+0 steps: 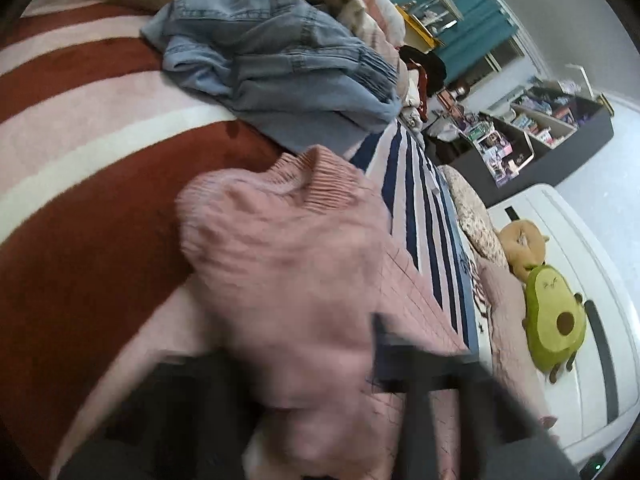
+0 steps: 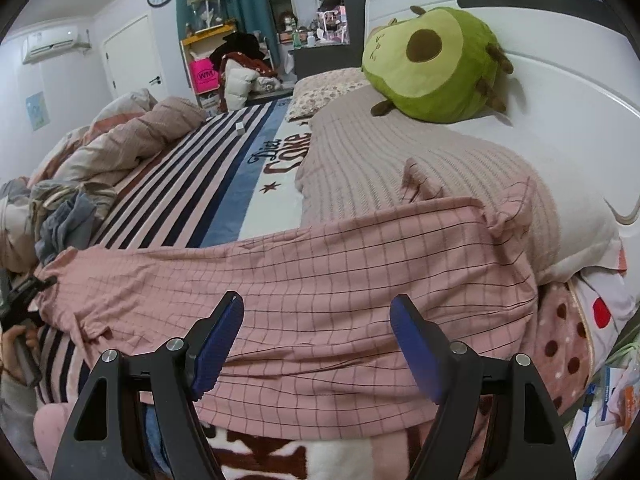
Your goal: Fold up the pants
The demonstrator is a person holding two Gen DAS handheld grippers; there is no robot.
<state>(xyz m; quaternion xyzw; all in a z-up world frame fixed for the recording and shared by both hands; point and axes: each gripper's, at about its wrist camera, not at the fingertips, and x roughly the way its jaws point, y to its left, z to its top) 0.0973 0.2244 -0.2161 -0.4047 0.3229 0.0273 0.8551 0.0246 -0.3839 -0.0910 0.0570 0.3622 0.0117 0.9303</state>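
Observation:
Pink checked pants [image 2: 320, 272] lie spread across the bed in the right wrist view, waist at the right by the pillow, leg end at the left. My right gripper [image 2: 316, 320] is open, its blue pads [image 2: 220, 340] just above the near edge of the pants, holding nothing. My left gripper [image 2: 24, 292] shows at the far left of that view, at the leg end. In the left wrist view the pants' ribbed cuff [image 1: 288, 240] is bunched and blurred right in front of the camera, between the dark fingers [image 1: 404, 360], which look shut on it.
A green avocado plush [image 2: 432, 64] leans on the white headboard [image 2: 560, 80]. A pillow [image 2: 440, 168] lies by the pants' waist. Blue denim clothes [image 1: 280, 68] are piled on a red and white blanket [image 1: 80, 160]. A crumpled quilt [image 2: 132, 140] lies at the left.

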